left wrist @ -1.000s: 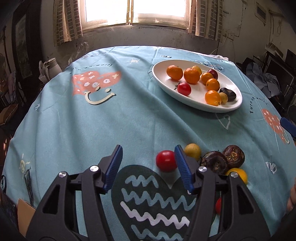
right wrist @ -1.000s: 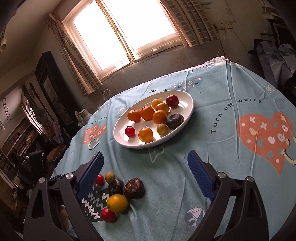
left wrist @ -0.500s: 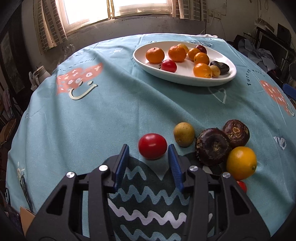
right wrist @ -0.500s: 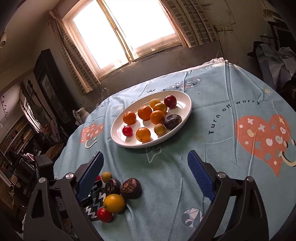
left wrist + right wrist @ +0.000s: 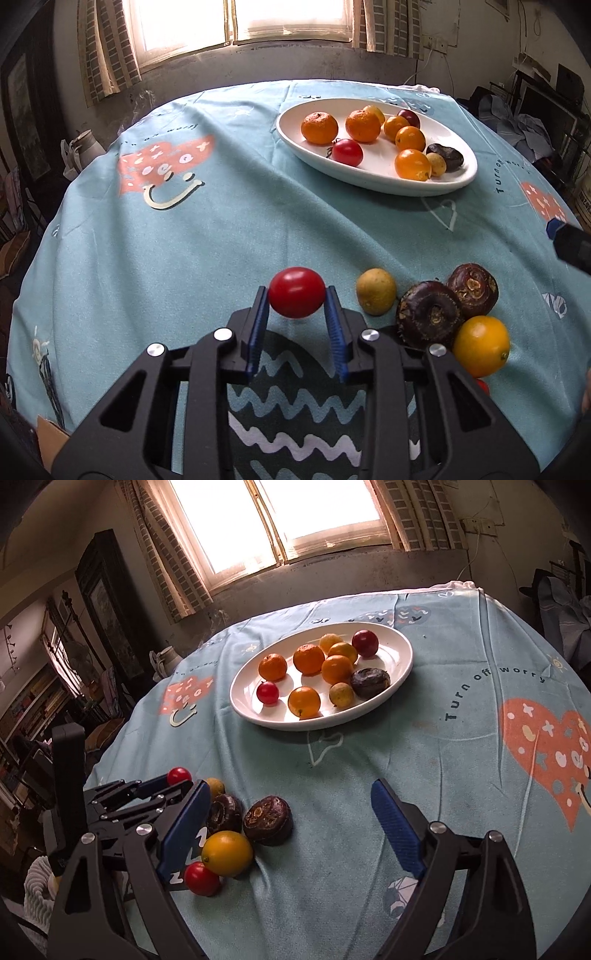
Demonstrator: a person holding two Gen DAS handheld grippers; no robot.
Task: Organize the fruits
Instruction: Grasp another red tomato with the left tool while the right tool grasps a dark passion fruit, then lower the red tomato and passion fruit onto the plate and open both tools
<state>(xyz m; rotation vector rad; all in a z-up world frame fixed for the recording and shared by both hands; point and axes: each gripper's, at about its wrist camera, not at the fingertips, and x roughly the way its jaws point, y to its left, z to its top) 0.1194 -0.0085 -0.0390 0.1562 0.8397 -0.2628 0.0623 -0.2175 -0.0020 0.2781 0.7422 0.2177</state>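
Note:
My left gripper is shut on a red cherry tomato and holds it just above the blue tablecloth; it also shows in the right wrist view. To its right lie a small yellow-green fruit, two dark brown fruits and an orange. A second red tomato lies beside the orange. A white oval plate holding several fruits sits at the far right. My right gripper is open and empty above the cloth.
The round table is covered by a blue cloth with printed hearts. A white jug stands beyond the far left edge. A window and wall lie behind the table. Clutter and clothes lie at the right.
My left gripper has closed on the red tomato and lifted it slightly. The right gripper has stayed open, drifting a little.

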